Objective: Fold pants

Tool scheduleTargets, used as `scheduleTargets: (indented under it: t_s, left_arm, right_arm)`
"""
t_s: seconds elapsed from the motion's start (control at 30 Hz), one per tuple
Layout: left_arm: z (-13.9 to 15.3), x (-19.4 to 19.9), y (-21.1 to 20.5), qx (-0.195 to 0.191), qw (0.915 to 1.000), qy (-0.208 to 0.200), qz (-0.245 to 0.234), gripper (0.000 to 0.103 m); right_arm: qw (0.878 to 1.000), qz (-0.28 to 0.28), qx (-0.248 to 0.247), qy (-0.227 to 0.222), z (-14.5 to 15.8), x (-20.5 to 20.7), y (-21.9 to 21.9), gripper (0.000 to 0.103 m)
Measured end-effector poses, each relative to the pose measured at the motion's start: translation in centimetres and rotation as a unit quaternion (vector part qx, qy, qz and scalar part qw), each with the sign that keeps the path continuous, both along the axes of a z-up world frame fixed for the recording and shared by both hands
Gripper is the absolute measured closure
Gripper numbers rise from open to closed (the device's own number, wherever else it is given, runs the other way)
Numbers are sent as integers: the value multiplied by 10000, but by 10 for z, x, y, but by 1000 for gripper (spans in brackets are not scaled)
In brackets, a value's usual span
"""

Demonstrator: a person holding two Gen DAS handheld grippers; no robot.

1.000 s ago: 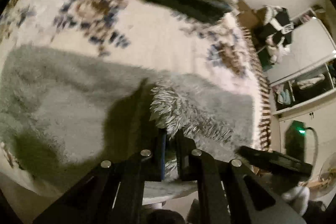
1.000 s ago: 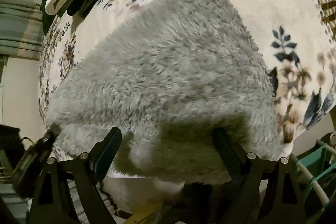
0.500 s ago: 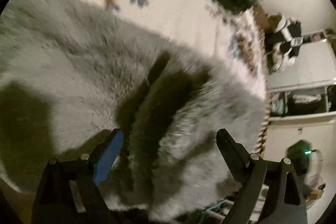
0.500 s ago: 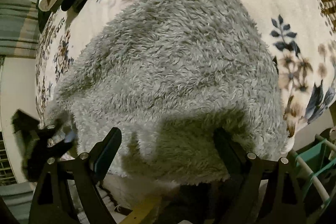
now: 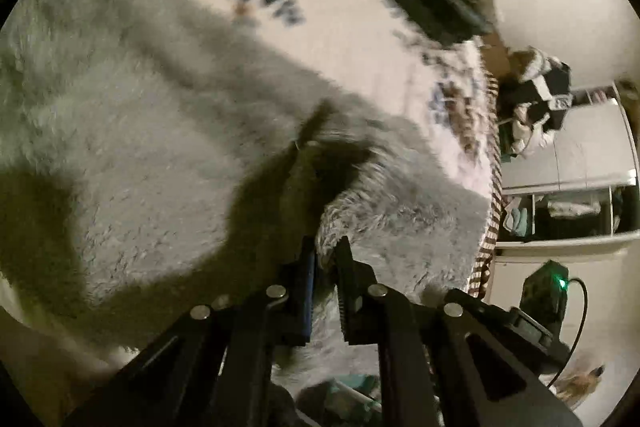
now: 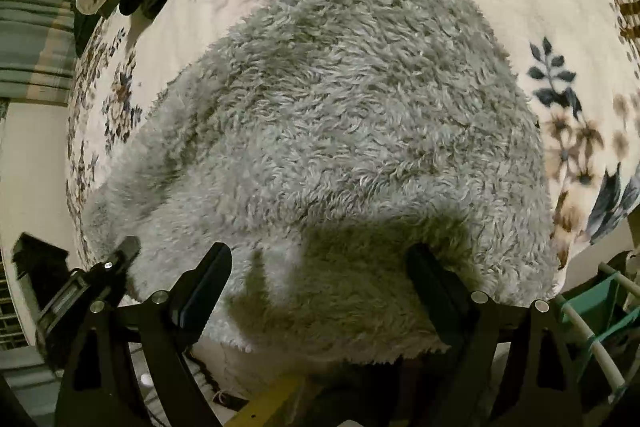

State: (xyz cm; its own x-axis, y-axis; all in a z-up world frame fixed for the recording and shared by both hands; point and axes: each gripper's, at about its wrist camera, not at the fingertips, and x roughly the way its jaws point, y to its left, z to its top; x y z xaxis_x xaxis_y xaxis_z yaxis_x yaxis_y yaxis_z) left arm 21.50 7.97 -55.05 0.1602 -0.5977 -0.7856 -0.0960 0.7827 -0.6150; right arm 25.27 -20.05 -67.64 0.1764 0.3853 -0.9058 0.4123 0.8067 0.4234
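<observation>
Covering most of both frames, the floral bedspread point(image 6: 560, 7) carries the fluffy grey pants point(image 6: 352, 115), spread centrally. Lower centre, the left claw point(image 5: 326, 259) pinches a pants fold; the right claw point(image 6: 320, 267) gapes wide above the hem.

You are in a home bedroom: floral bedspread point(image 6: 568, 27), open wardrobe point(image 5: 576, 211), piled clothes point(image 5: 536, 99).
</observation>
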Motion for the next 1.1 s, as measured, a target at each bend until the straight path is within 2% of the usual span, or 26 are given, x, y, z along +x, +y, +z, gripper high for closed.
scheduleTargets:
  t_s: [0.07,0.1,0.13,0.2,0.27,0.37,0.43,0.5,0.53,0.6,0.7,0.87,0.9,0.93,0.97,1.0,1.1]
  left_arm:
    - [5,2,8,52,10000,16,73,78]
    - [14,2,14,123,9997,-157,163,64]
    - [25,-1,22,211,9986,-372,298,36]
    - [42,-10,40,138,9952,-747,612,6]
    - [46,-20,59,-24,9918,-902,901,6]
    - [38,-37,93,-100,9836,-969,1520,6]
    - [25,-53,120,-78,9719,-877,2181,6]
    - [1,-70,150,-196,9534,-701,2930,6]
    - [-9,-75,157,-171,9480,-648,3111,6]
    - [-35,-79,169,47,9396,-395,3398,6]
    - [-59,-76,179,-282,9277,-263,3713,6]
    - [-58,-52,185,-157,9260,-650,3715,7]
    - [-57,-46,186,-165,9252,-803,3706,20]
    - [-55,-39,185,-149,9262,-960,3644,55]
    - [-53,-31,183,-78,9299,-1067,3520,73]
    - [-49,-24,180,-26,9340,-1159,3379,81]
    - [-19,-15,166,-19,9408,-1695,2936,86]
  right_arm:
    - [10000,-8,12,-48,4,3,1,12]
    - [10000,20,-5,-93,8,5,1,12]
    - [9999,48,-36,-130,11,5,0,12]
    - [9996,54,-94,-245,18,7,1,12]
    - [9992,24,-44,-399,22,10,5,12]
    - [9994,28,66,-353,20,19,12,12]
    - [9993,29,172,-317,20,25,17,12]
    - [9994,103,136,-313,23,31,23,12]
    - [9993,149,82,-331,25,35,26,12]
    - [9990,245,-1,-363,30,42,31,12]
    - [9987,360,-111,-345,31,49,39,12]
    - [9986,404,-206,-257,19,55,49,12]
    - [9987,405,-208,-231,16,54,51,12]
    - [9987,419,-208,-203,12,54,54,12]
    - [9986,439,-220,-185,8,53,56,12]
    - [9985,460,-235,-171,5,52,59,12]
    - [9983,512,-254,-151,-1,48,65,12]
